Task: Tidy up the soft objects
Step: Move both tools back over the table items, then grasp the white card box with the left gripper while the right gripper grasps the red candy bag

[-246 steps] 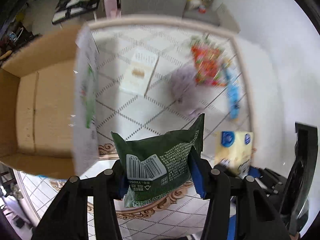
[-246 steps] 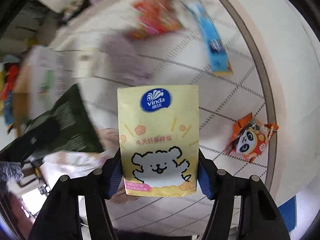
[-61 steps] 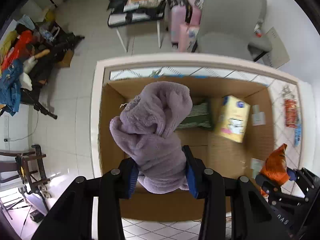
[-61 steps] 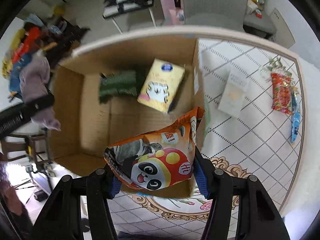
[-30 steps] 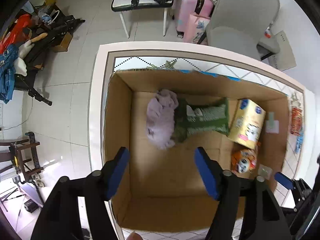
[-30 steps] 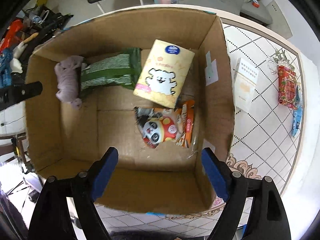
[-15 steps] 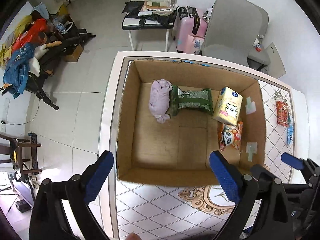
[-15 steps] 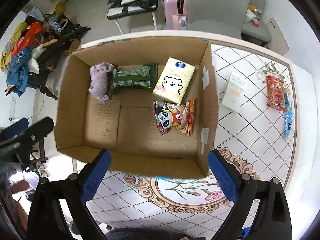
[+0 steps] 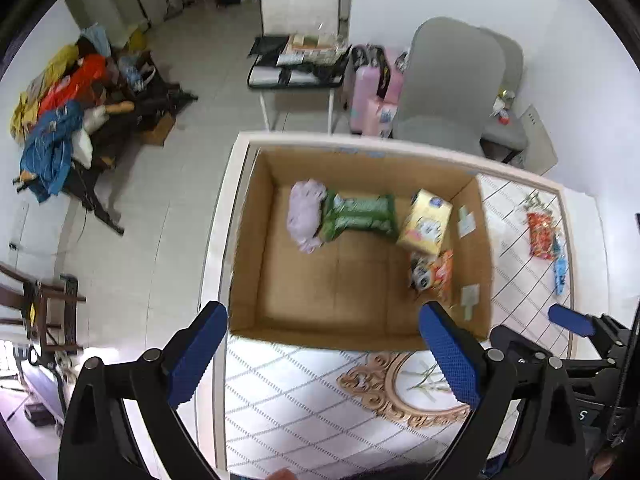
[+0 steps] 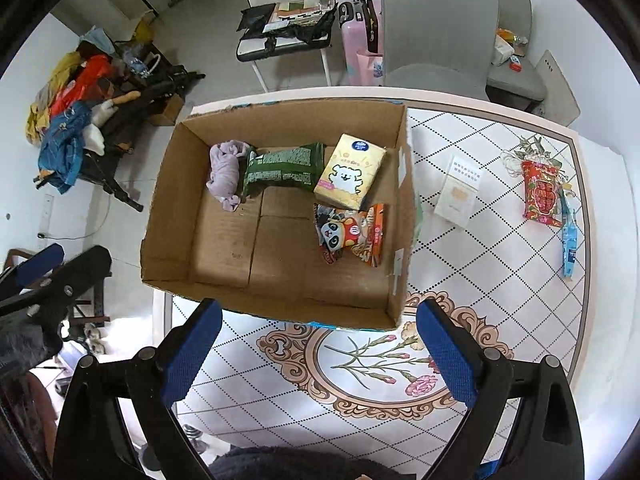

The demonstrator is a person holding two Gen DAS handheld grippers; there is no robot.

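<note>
Tiled flooring, two grey chairs (image 10: 436,28) and a heap of clothing (image 9: 60,120) surround the patterned table (image 10: 500,280) on which the cardboard box (image 10: 172,184) stands.

1. Your left gripper (image 9: 324,344) is raised high over the near edge of the box and looks down into it. Its jaws are spread wide and grip nothing.
2. Your right gripper (image 10: 316,344) is likewise raised over the table just in front of the box, jaws spread wide and empty.
3. Neither gripper touches the box or any item.

Box contents, confirmed in both views:
- Purple soft cloth (image 10: 226,172) at the far left of the box floor, touching the green packet (image 10: 284,170).
- Yellow tissue pack (image 10: 350,176) just right of the green packet, near the right wall.
- Panda snack bag (image 10: 352,232) lying in front of the tissue pack.

View differences:
- Left wrist view is motion-blurred; the panda snack bag (image 9: 432,270) is hard to read there. It shows the tips of your right gripper at the right edge.
- Right wrist view is sharp. It shows the white card (image 10: 458,190), the red packet (image 10: 540,192) and the blue stick packet (image 10: 568,244) lying on the table well apart from the box. It shows your left gripper's tip at the left edge.
</note>
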